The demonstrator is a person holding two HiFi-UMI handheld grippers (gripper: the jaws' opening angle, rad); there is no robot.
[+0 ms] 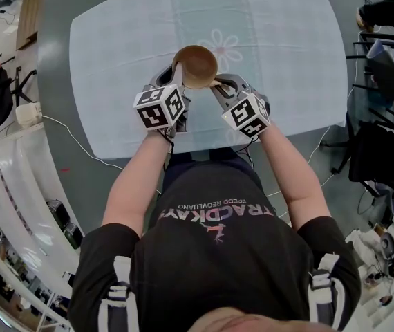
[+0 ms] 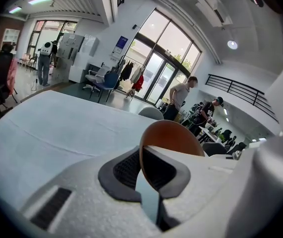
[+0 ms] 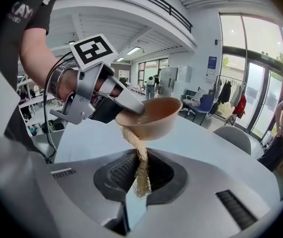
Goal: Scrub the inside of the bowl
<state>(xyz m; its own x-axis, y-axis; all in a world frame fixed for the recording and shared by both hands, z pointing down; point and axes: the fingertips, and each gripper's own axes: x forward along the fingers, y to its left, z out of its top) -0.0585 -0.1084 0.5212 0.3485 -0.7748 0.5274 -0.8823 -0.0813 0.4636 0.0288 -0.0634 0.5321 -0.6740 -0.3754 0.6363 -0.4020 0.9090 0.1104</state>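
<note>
The round brown wooden bowl (image 1: 195, 66) is held up off the surface, mouth upward, over the cloth's middle. The left tongs (image 1: 177, 75) are closed on the bowl's rim, one jaw inside and one outside. The right tongs (image 3: 139, 182) pinch a tan fibrous scrubbing strip (image 3: 140, 170), whose upper end meets the bowl's outer wall just below the rim.

Each gripper has a cube with black-and-white square markers. Nearer the person than the bowl, a black T-shirt (image 1: 218, 254) has upside-down print that looks like "TRACKDAY"; the smaller line is unreadable.

Under the bowl lies the oval surface with a pale blue cloth (image 1: 287, 61) and a faint flower print (image 1: 226, 45). Right of the bowl stand dark office chairs (image 1: 377, 151); to its left a white cable (image 1: 79, 140) trails across the floor.
</note>
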